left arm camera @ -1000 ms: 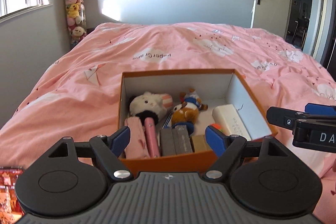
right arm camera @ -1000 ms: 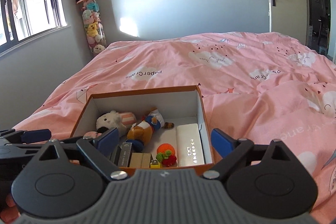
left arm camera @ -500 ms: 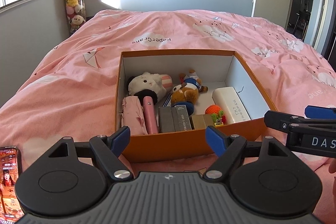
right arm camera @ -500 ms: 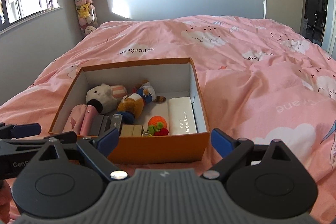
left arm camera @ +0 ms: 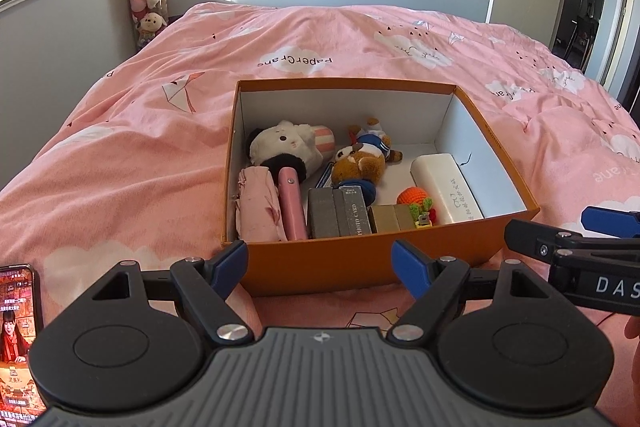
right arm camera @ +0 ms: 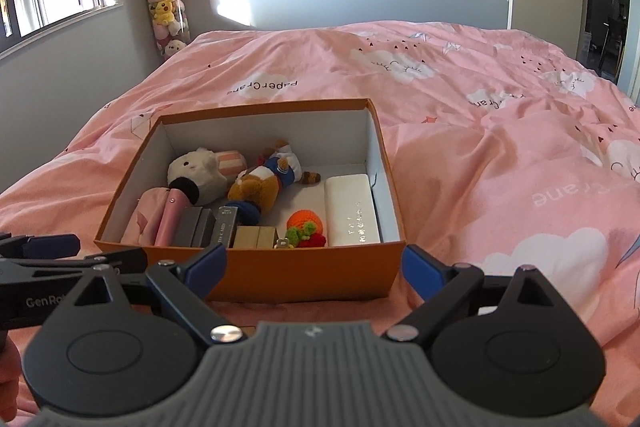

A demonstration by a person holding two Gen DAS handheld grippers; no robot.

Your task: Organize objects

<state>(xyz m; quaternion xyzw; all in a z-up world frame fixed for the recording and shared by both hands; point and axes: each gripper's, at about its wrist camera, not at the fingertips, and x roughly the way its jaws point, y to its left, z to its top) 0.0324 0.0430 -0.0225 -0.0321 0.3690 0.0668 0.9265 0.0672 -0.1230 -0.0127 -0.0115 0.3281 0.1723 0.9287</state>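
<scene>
Phone (left arm camera: pixel 16 343) at the far left lies face up on the bed (left arm camera: pixel 132 163), its screen lit, just beside the left gripper (left arm camera: pixel 320 263), whose fingers (left arm camera: pixel 230 263) stand wide apart with nothing between them. It looks stiff, smooth and slippery; a hold across its long edges would suit it best.

Next comes the orange box (left arm camera: pixel 360 267), resting on the quilt directly ahead of both grippers and open at the top. It is thin card, probably light even when loaded, and its walls would likely flex, so both short ends taken together seem the safer grip.

Inside, along the left wall, sits a folded pink umbrella (left arm camera: pixel 256 207), soft and yielding. Beside it lies a pink microphone (left arm camera: pixel 292 203), rigid and smooth, best pinched mid-barrel. Behind them is a white plush (left arm camera: pixel 288 147), very light and squashy. Grey card boxes (left arm camera: pixel 340 215) stand on edge at the near wall, stiff and easy to clamp on flat faces. A brown plush (left arm camera: pixel 360 163) lies in the middle, touching them. Gold boxes (left arm camera: pixel 390 219) follow, then a crocheted orange toy (left arm camera: pixel 414 199), small and soft. A white case (left arm camera: pixel 444 187) lies along the right wall, hard and glossy, likely slick.

The right gripper (right arm camera: pixel 314 267) hovers at the box's near edge, fingers (right arm camera: pixel 420 271) equally wide, empty.
</scene>
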